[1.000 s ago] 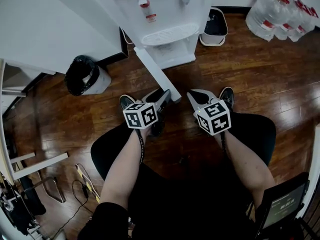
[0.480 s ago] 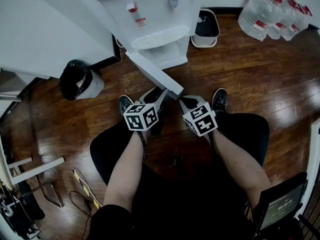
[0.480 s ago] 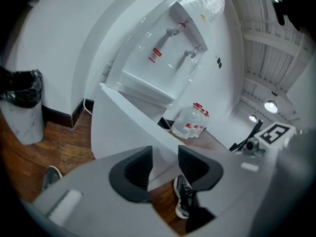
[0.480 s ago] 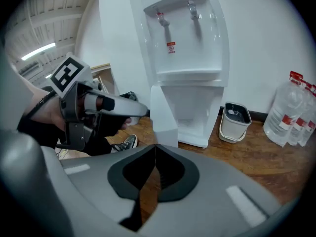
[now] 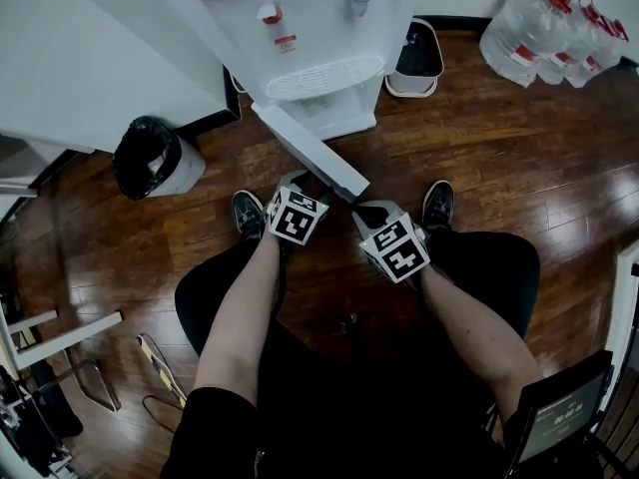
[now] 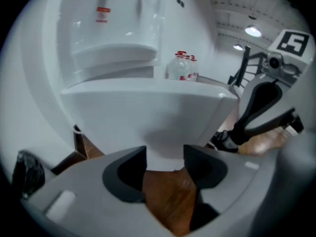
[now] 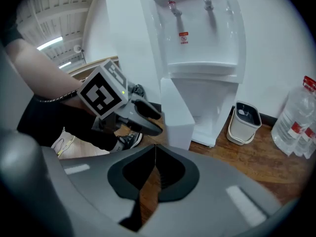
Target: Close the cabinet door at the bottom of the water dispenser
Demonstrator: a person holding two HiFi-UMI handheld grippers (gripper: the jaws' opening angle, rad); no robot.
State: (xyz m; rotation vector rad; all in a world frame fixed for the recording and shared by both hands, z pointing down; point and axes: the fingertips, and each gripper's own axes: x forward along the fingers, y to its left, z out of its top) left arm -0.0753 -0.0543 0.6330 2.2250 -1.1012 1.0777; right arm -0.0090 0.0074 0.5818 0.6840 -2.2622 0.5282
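Left gripper view: jaws of your left gripper (image 6: pixel 164 154) are opening, empty, facing the cabinet door (image 6: pixel 148 112); push it squarely, right gripper (image 7: pixel 155 152) closed beside it.

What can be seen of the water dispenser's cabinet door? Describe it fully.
The cabinet door is a plain white flat panel, plastic-looking, swung wide open from the water dispenser over the wooden floor. The left tongs, jaws opening, hover at its free end, which shows between their tips; contact is unclear.

Your surroundings: dark wooden floor (image 5: pixel 499 158), white wall (image 7: pixel 281 38), black-lined bin (image 5: pixel 150 158) at your left, water bottles (image 5: pixel 549 33) far right
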